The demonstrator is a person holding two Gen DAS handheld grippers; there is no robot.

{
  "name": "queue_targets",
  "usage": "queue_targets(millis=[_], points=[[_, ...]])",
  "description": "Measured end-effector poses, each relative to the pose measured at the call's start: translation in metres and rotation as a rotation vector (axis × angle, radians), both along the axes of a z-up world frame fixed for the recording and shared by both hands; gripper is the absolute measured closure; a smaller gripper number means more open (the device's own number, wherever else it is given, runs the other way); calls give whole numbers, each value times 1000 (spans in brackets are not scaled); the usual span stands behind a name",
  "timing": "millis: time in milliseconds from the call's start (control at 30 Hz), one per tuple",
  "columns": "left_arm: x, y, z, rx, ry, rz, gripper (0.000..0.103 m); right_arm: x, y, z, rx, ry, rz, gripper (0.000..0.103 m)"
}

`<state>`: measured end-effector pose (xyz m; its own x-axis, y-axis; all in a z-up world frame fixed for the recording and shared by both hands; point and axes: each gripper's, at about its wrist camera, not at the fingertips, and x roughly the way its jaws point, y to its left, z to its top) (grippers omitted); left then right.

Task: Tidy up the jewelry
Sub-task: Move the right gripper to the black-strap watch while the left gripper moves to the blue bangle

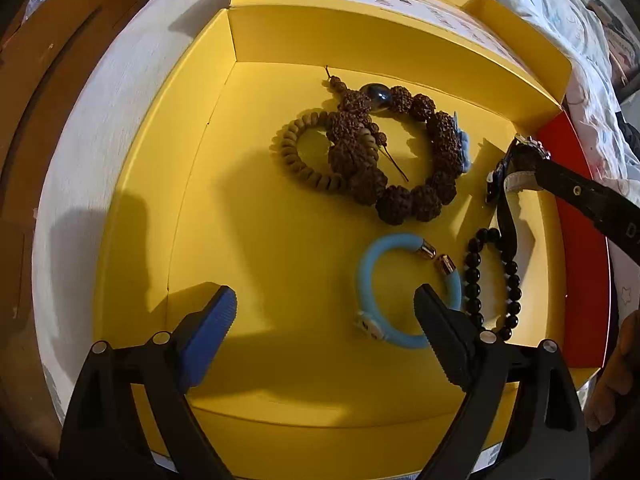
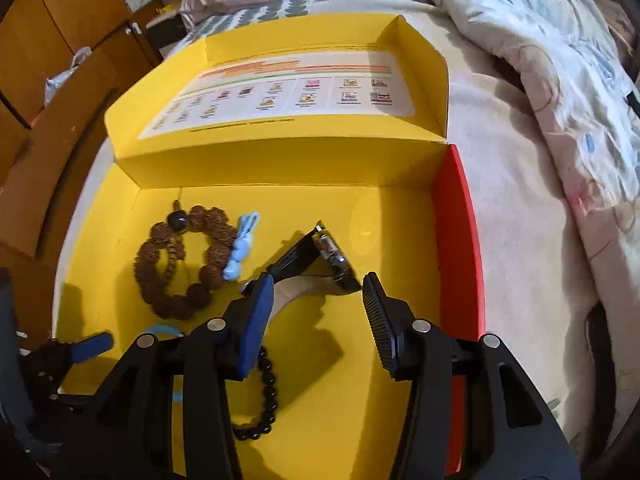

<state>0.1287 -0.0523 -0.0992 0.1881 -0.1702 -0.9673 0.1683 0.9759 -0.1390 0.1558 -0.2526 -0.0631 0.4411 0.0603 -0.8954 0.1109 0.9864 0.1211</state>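
Observation:
An open yellow box (image 1: 320,40) holds the jewelry. Inside lie a brown knobbly bead bracelet (image 1: 404,200) over a tan disc-bead bracelet (image 1: 292,160), a light blue band (image 1: 372,264) and a black bead bracelet (image 1: 512,280). My left gripper (image 1: 325,296) hangs open over the box floor, with nothing between its pads; its right finger overlaps the blue band. My right gripper (image 2: 318,280) is shut on a black-strapped watch (image 2: 332,254), which stands on edge just above the floor at the box's right side. A blue bunny charm (image 2: 240,252) rests on the brown bracelet (image 2: 180,264).
The box lid (image 2: 280,92) folds back with a printed sheet on it. A red outer wall (image 2: 456,240) bounds the box on the right. The box sits on a bed with a patterned quilt (image 2: 540,60). Wooden cabinets (image 2: 60,20) stand to the left.

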Motion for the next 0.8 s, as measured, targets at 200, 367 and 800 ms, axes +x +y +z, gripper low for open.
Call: queue_targets(millis=[200, 367, 800], points=[[-2, -1, -3, 33, -18, -6, 12, 13, 7, -13, -38, 34, 24, 53], [-1, -4, -5, 71, -39, -10, 10, 21, 13, -20, -84, 48, 41, 53], [14, -20, -8, 78, -64, -16, 8, 23, 9, -20, -72, 49, 52, 65]])
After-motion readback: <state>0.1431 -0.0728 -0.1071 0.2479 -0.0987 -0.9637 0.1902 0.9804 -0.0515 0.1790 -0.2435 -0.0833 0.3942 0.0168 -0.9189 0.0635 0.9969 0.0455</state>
